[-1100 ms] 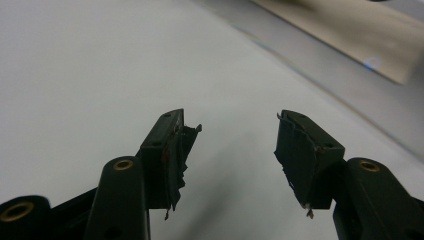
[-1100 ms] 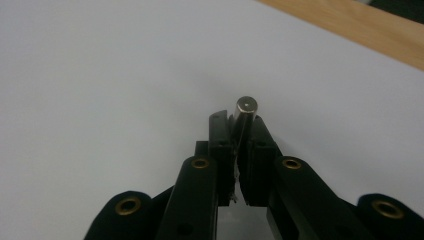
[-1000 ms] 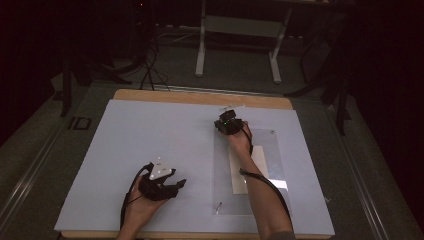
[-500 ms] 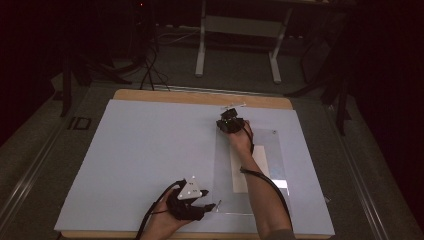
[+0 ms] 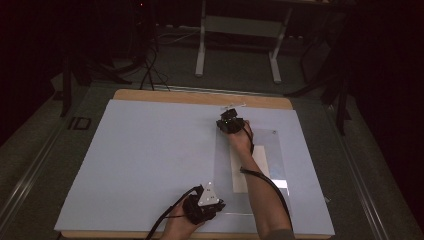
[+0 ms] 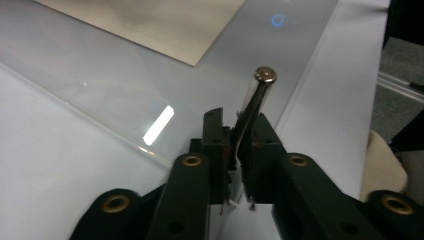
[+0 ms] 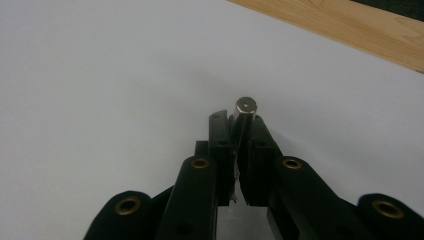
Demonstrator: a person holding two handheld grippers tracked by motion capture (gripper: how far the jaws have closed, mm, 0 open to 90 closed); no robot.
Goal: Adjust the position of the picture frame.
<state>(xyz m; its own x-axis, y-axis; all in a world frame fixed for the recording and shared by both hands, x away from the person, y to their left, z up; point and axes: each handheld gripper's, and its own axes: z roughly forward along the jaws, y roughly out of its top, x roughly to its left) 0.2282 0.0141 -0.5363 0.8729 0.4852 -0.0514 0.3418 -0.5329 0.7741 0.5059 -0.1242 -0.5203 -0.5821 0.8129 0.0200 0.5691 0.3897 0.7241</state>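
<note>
The left gripper is low at the near edge, close to the person's body, with the grey three-cornered plate on top and its cable going back to the wrist. Its jaws are closed tight. The right forearm is stretched far forward, and the right gripper is at the far side, jaws also pressed together

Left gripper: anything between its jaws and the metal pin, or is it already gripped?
Nothing visible in between. The left gripper has its jaws shut directly on the metal pin, which sticks out over the clear sheet.
</note>
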